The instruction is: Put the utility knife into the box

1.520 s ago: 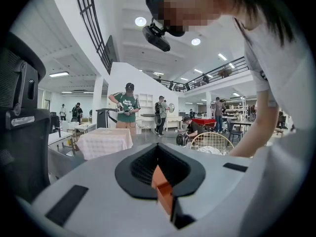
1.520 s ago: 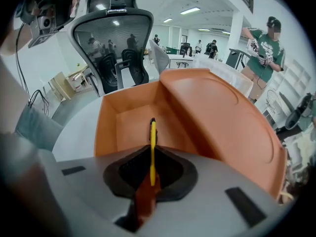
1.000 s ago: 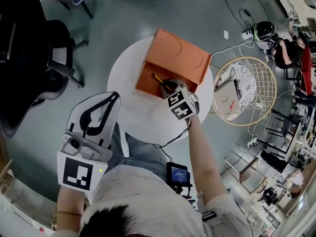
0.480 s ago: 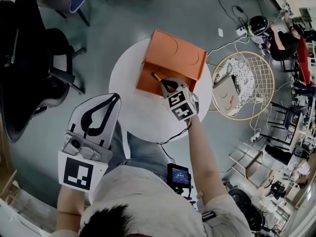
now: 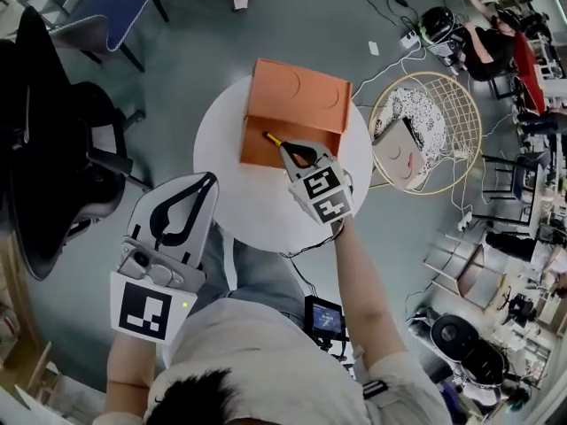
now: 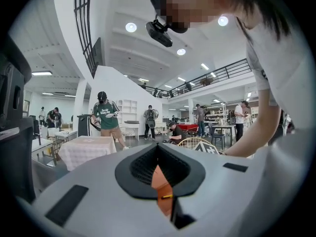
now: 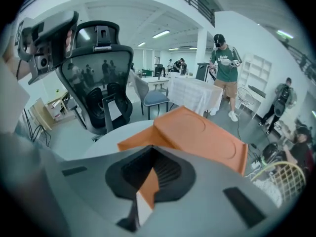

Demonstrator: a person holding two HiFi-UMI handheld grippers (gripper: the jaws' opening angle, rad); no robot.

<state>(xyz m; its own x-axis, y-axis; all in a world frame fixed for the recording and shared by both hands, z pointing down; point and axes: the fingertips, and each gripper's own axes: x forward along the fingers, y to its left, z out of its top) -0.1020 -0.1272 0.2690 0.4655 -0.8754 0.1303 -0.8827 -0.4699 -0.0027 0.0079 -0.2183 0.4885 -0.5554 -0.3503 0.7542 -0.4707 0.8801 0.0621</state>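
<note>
Head view shows your right gripper reaching over the round white table, its tips just inside the open front of the orange box. The utility knife, yellow with a dark end, is inside the box, and its near end meets those tips. In the right gripper view your jaws stand close together, leaving a narrow slit that shows only orange box and white table. No knife shows in it, so I cannot tell whether the tips pinch the knife. Your left gripper hangs off the table's edge, low on your left, well apart from the box. Its jaws are closed and empty, with a sliver of box and a fleck of yellow showing through them.
</note>
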